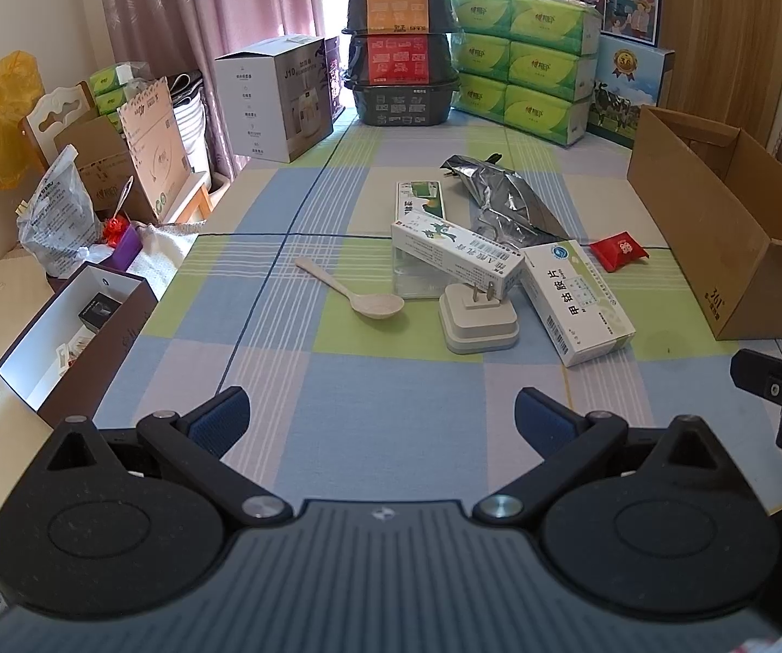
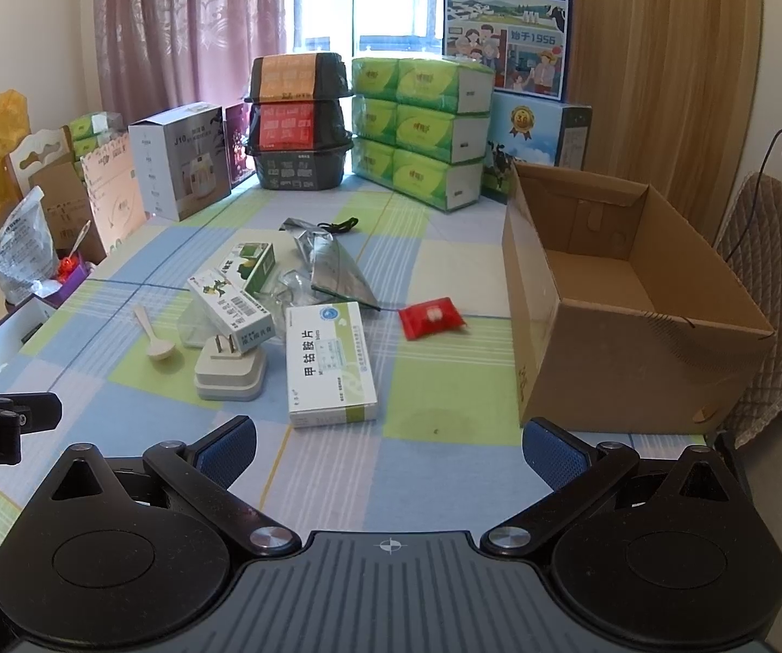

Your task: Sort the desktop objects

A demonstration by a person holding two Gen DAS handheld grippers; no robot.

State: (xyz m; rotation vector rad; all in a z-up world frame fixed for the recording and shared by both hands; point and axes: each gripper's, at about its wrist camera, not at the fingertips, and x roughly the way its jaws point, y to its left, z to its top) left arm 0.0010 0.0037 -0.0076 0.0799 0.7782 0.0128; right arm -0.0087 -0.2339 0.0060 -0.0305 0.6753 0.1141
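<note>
Loose items lie mid-table on the checked cloth: a beige spoon (image 1: 358, 291) (image 2: 155, 340), a white plug adapter (image 1: 479, 321) (image 2: 230, 367), a white-green medicine box (image 1: 576, 299) (image 2: 331, 362), a longer white carton (image 1: 453, 250) (image 2: 230, 302), a green-white box (image 1: 419, 198) (image 2: 252, 264), a silver foil pouch (image 1: 510, 201) (image 2: 331, 266) and a red packet (image 1: 618, 251) (image 2: 430, 316). My left gripper (image 1: 382, 416) hovers open over the near cloth, nothing between its fingers. My right gripper (image 2: 388, 449) is open too, short of the medicine box.
An open cardboard box (image 1: 728, 217) (image 2: 625, 299) stands on the right, its inside bare. A brown-sided open box (image 1: 72, 337) sits off the table's left edge. Stacked green tissue packs (image 2: 418, 130), black containers (image 2: 298, 119) and a white carton (image 2: 178, 160) line the far edge.
</note>
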